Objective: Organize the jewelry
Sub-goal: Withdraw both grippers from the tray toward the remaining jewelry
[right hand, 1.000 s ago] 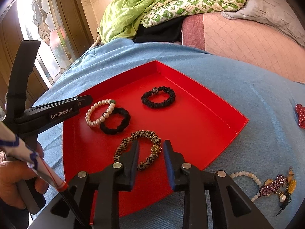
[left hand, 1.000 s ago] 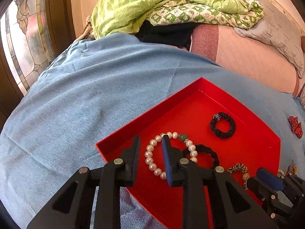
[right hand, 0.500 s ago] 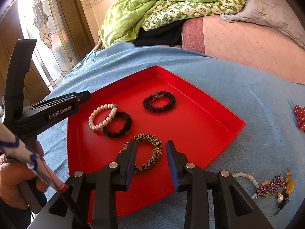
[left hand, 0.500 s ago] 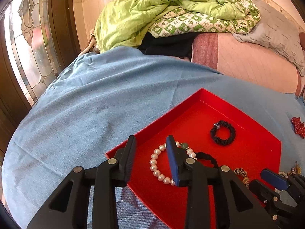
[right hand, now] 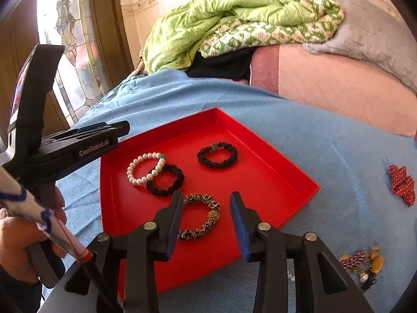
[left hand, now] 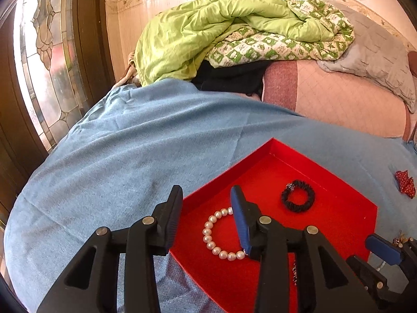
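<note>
- The red tray (right hand: pixel 286 182) lies on the blue blanket (left hand: pixel 130 143); in the right wrist view four pieces rest on its floor.
- The pearl bracelet (right hand: pixel 143 168) sits at about 10 o'clock of the tray floor, its rim overlapped by a black scrunchie (right hand: pixel 166 180); a second black scrunchie (right hand: pixel 217 154) lies apart at 1 o'clock.
- The leopard-print bracelet (right hand: pixel 202 215) lies at 6 o'clock, near the front edge.
- Judged by looks, the pearls are light, hard and slippery, likely to roll between pads; better to pinch across one side of the strand.
- The fabric pieces should be soft and grippy, easy to take by any fold.
- The left gripper (left hand: pixel 206 216) hovers over the pearl bracelet with its jaws opening, moderately spread, pinching nothing.
- The right gripper (right hand: pixel 206 217) hangs above the leopard-print bracelet, jaws likewise opening, empty.
- A beaded cluster (right hand: pixel 362 263) at 4 o'clock and a red dotted bow (right hand: pixel 400 184) at 3 o'clock wait outside the tray.
</note>
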`<state>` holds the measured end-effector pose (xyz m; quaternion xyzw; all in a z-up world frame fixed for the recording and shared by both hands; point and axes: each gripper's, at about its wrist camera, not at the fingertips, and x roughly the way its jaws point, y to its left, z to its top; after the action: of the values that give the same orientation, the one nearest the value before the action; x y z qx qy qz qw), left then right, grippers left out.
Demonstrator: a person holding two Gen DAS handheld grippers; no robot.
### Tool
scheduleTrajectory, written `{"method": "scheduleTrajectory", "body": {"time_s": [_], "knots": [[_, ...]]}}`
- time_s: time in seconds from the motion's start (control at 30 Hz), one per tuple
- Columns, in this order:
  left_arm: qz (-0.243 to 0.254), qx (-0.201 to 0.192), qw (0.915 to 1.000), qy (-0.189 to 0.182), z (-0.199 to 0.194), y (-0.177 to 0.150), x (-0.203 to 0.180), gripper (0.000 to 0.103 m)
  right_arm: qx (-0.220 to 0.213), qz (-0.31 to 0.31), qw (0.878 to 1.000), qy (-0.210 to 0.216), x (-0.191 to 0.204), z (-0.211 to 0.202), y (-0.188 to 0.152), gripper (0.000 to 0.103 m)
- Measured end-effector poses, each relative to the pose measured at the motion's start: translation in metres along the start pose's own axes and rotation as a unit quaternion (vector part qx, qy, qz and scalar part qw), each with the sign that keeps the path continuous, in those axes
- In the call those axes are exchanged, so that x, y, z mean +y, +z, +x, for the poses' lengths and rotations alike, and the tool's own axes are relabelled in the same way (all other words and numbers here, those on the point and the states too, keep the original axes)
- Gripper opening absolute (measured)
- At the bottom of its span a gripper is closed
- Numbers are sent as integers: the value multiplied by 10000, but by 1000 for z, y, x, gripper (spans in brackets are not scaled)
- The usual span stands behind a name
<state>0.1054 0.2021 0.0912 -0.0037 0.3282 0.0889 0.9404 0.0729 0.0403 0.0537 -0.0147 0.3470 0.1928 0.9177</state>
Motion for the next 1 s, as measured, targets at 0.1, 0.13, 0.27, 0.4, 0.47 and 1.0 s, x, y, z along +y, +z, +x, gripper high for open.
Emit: {"method": "scheduleTrajectory", "body": {"time_s": [0.1,0.13,0.27,0.4,0.47,1.0], "knots": [[15,-25,10000,3,-1,1,-4,37,-32,-119,9998,-143,2,-3,1,42],[15,-33,10000,5,-1,1,-5,37,-49,-140,9998,-149,2,-4,1,42],[54,-61,10000,-4,-3,1,-11,37,-99,-234,9993,-258,2,-9,0,42],[95,-71,9999,-31,-5,0,-15,38,-154,-310,9985,-422,3,-13,-1,42],[117,-83,9999,-43,-7,1,-17,38,-188,-369,9977,-540,3,-16,-2,42],[350,-236,9988,-258,-25,-1,-42,39,-583,-705,9875,-1281,-1,-42,-2,48]]}}
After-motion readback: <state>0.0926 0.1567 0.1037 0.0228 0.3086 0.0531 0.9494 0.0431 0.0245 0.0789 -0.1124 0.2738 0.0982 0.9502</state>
